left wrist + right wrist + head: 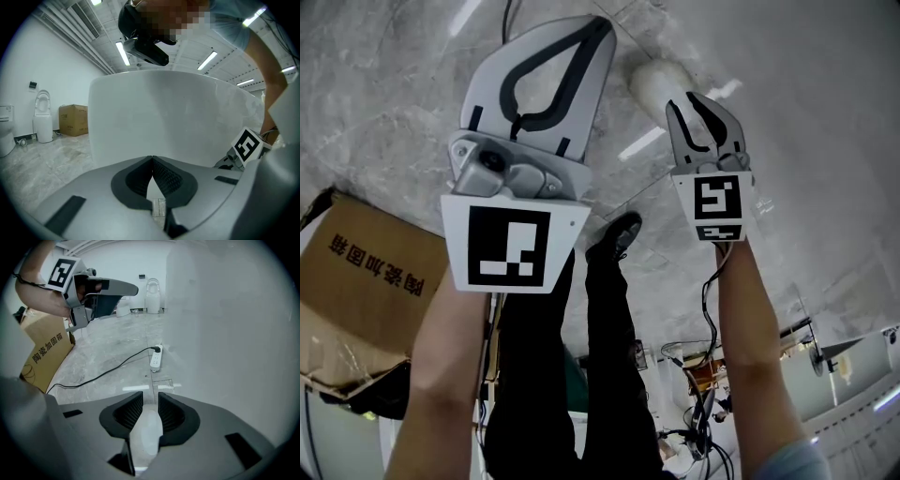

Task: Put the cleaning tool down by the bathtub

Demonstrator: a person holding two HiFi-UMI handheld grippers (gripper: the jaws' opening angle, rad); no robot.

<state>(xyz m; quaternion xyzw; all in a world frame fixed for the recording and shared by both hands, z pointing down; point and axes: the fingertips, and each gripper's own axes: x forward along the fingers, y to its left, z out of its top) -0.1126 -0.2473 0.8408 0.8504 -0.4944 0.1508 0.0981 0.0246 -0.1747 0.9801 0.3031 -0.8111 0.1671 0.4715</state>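
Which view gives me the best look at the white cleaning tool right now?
Right gripper view: the white cleaning tool's handle lies close up between the right gripper's fingers. Head view shows only its pale rounded end beyond that gripper. Left gripper view shows none of it.

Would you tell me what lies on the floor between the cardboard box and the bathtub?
A white power strip close to the bathtub, with its black cable trailing toward the cardboard box; the right gripper view shows it.
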